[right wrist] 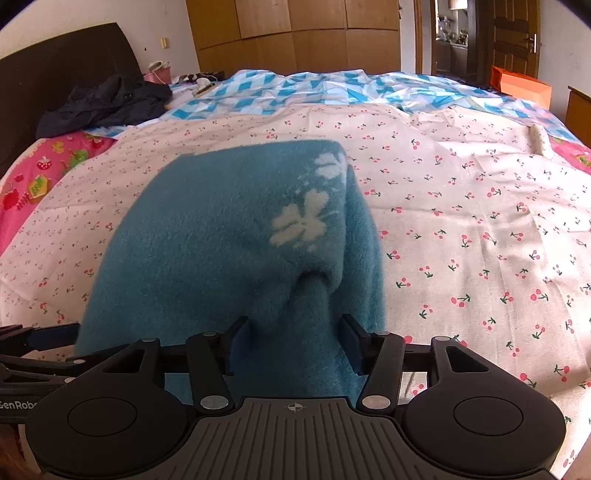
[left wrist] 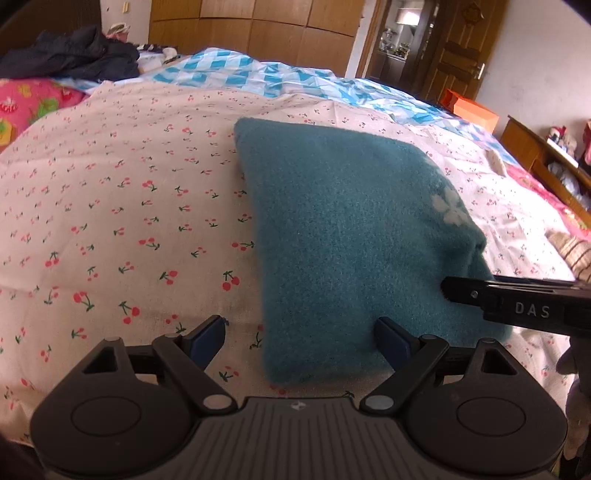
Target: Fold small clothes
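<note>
A: Where's the fuzzy teal knit garment (left wrist: pixel 343 229) w/ white flowers?
B: Centre frame, folded, flat on the cherry-print bedsheet (left wrist: pixel 110 206); left gripper (left wrist: pixel 299 339) spread wide at its lower-left corner, pinching nothing.
A: Right gripper (right wrist: pixel 293 343)?
B: Lower centre; jaws half apart, bunched teal fold between them; can't tell if pads press.

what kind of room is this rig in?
Almost certainly a home bedroom: the work surface is a bed covered in a cherry-print sheet, with a dark headboard at the far left and a wall of wooden wardrobe doors behind. A teal fleece garment lies on the sheet.
</note>
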Motion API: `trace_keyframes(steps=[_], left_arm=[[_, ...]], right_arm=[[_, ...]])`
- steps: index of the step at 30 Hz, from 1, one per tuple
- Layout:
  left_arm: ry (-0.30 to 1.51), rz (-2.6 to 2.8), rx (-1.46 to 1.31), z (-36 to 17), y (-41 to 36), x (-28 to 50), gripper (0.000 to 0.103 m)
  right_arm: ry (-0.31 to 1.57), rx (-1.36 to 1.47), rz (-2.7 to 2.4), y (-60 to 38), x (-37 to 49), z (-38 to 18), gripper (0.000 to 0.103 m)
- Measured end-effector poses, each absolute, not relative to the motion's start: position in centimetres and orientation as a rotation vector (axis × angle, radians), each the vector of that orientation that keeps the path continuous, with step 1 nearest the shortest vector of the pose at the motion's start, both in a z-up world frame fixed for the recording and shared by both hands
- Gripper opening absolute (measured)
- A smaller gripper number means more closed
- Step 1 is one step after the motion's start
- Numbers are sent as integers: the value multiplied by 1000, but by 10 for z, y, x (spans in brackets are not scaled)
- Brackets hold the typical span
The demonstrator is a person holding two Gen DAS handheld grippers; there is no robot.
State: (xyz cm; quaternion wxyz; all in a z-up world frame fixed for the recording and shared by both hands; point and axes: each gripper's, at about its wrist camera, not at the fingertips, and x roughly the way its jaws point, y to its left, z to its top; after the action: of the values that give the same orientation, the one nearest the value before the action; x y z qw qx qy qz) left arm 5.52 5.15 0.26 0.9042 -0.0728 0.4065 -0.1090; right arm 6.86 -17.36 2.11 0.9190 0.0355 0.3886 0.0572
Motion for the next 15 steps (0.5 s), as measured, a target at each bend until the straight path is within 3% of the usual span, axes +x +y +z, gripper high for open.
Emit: trace_keyframes(steps=[10, 12, 13, 15], left_arm=[[814, -212, -128, 6, 49, 50, 93], [827, -205, -127, 4, 49, 52, 93], [823, -209, -139, 5, 51, 52, 93], [810, -215, -160, 8, 55, 50, 93]], right_arm=[[822, 147, 84, -196, 64, 12, 55], [817, 141, 93, -196, 63, 16, 47], [818, 142, 103, -197, 63, 18, 36], [819, 157, 101, -199, 61, 22, 35]])
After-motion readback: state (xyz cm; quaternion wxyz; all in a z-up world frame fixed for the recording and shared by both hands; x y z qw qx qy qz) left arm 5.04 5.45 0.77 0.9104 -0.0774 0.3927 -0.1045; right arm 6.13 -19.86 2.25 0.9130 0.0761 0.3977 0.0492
